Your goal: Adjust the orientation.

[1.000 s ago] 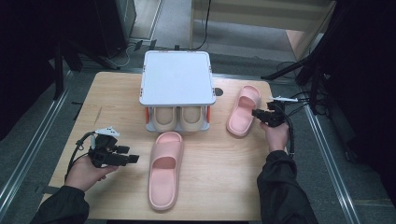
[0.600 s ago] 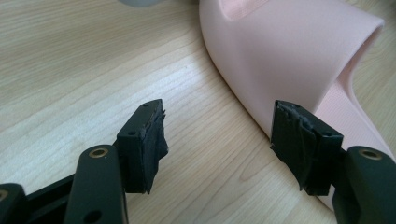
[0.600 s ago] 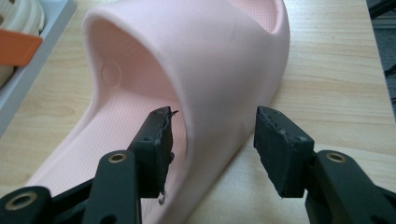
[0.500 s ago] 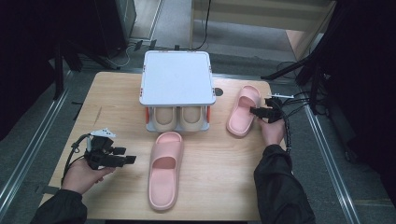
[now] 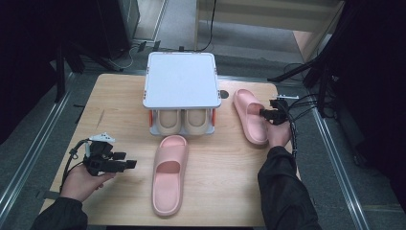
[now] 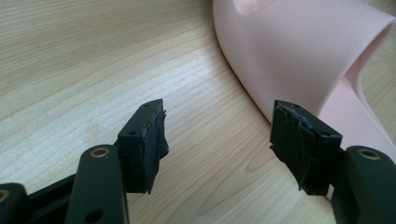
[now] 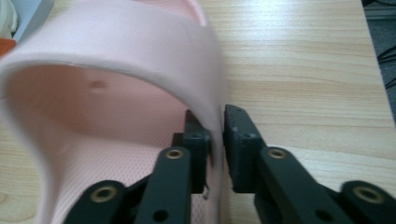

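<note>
Dark floor and cabling surround the wooden table [image 5: 119, 100], where a white two-tier shoe rack [image 5: 180, 79] stands at the far middle with a beige pair [image 5: 184, 122] tucked into its lower level. One pink slipper [image 5: 168, 175] lies in front of the rack, toe toward it; the other pink slipper [image 5: 250, 115] lies to the rack's right. What has just changed sits there: the right gripper [image 7: 215, 128] has been closing its jaws, and they now pinch the side wall of that slipper's strap, one jaw inside and one outside. That looks like a firm hold, so lifting it toward the rack should be next. The left gripper [image 6: 218, 140] hovers over bare wood beside the near slipper, jaws spread and empty.
</note>
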### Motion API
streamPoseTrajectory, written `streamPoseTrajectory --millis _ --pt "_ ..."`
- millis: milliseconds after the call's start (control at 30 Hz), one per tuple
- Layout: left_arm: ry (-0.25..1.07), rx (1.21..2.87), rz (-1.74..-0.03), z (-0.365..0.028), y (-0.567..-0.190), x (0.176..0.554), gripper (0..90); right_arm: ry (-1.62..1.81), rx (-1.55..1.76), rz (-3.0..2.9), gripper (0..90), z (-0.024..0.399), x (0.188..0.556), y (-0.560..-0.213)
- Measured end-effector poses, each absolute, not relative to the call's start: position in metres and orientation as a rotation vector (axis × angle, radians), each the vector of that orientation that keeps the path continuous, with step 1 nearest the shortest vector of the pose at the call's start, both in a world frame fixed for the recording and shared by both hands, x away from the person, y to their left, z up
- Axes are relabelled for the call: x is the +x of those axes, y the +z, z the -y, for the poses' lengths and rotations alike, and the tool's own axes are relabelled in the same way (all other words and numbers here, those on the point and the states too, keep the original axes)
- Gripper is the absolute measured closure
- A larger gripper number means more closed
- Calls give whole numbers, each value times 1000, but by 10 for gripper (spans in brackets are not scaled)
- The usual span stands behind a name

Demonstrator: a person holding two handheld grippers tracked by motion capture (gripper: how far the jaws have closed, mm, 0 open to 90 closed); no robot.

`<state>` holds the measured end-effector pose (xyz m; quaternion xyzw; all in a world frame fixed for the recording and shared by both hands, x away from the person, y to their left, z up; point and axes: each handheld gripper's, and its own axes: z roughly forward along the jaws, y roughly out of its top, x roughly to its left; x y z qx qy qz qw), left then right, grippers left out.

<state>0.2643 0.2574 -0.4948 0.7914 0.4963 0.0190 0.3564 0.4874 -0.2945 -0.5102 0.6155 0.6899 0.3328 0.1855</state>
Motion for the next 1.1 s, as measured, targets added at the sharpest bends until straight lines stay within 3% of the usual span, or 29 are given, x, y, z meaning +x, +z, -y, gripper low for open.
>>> streamPoseTrajectory --millis 367,900,1100 --pt "31 2058 -1267 -254 -494 268 352 955 1682 -1969 842 293 477 -494" --pt "25 2088 -1194 -241 -491 283 350 980 1617 -2053 840 282 429 -477" --pt "35 2104 -1143 -234 -489 287 406 987 1591 -2081 838 279 410 -473"
